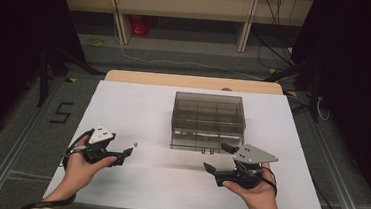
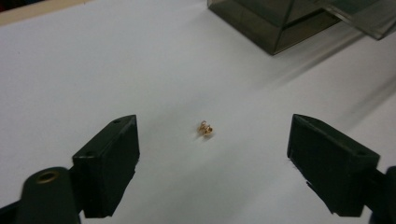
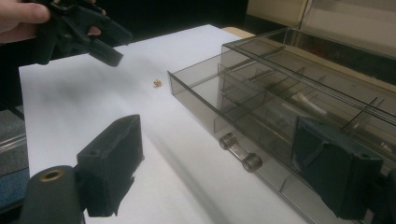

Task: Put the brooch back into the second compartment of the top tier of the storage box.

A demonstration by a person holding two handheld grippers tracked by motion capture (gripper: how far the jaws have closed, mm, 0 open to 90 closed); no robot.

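Small gold piece (image 2: 205,128): lies bare on the white worktop (image 1: 157,182), well left of the smoky plastic organizer box (image 1: 208,119), apart from everything.
Its shape: too small to make out a long axis; looks like a knotted, curled bit of metal.
Left gripper (image 1: 128,154): the nearer one; its fingers (image 2: 108,163) stand wide apart, nothing between the pads. In the left gripper view the piece lies ahead of the tips, roughly on the centre line of the gap.
Bearing for the next move: likely straight ahead and down, so the fingers straddle the piece before they close.
Right gripper (image 1: 219,158): fingers (image 3: 112,161) spread wide, empty, poised at the open drawer (image 3: 243,116) at the box front, just beside its two-knob handle (image 3: 240,154).
Risk: the piece is tiny and may skid or slip from the pads.
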